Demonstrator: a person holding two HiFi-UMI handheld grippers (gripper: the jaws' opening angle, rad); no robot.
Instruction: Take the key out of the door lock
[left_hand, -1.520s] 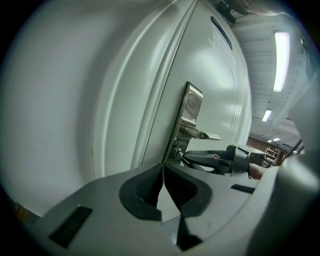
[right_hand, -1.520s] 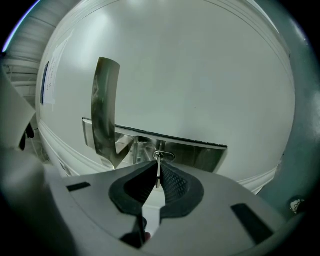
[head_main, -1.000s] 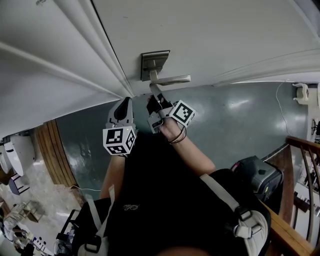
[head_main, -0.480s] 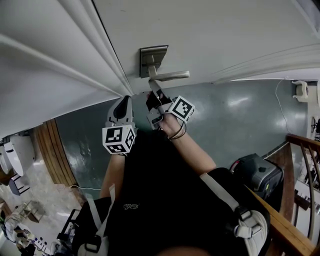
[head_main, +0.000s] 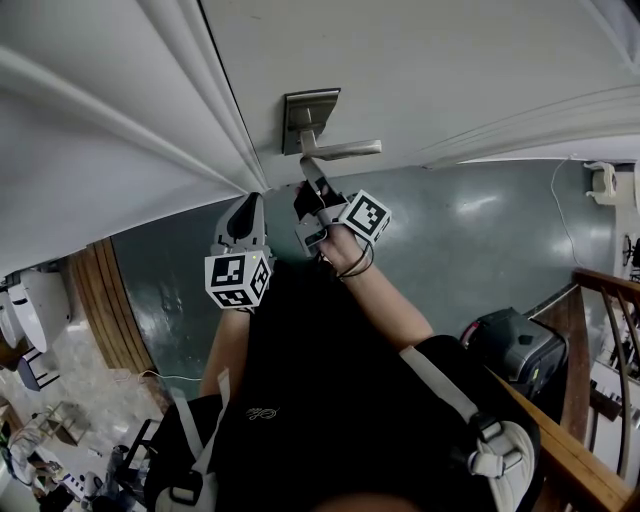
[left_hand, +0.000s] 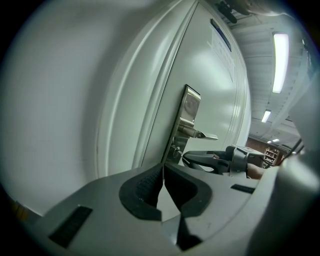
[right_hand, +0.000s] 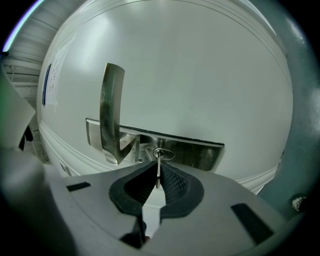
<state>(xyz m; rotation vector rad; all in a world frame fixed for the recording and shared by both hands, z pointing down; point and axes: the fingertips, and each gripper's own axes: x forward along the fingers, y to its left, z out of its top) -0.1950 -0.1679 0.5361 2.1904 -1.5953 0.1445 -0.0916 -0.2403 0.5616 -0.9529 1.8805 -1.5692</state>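
Black top (head_main: 310, 380) is being worn, crossed by pale straps (head_main: 440, 385) with black buckles (head_main: 482, 428). Dark band (head_main: 357, 272) is being worn at one wrist. Grey left gripper (head_main: 249, 203), right gripper (head_main: 312, 192): black ribbed pads (right_hand: 175, 185), black-and-white marker cubes (head_main: 239, 280) are being carried.

The key (right_hand: 158, 169) shows only as a thin edge in the right gripper view, because its head is hidden between the closed pads of the right tool (right_hand: 157, 181). In the head view the key cannot be made out at all, being too small and covered by that tool's tip. The handle (right_hand: 111, 117) hides part of the lock plate (right_hand: 200, 152). Print on the door's sheet (left_hand: 220, 36) is too small to read. The door (head_main: 420, 70) runs off every picture's edge.
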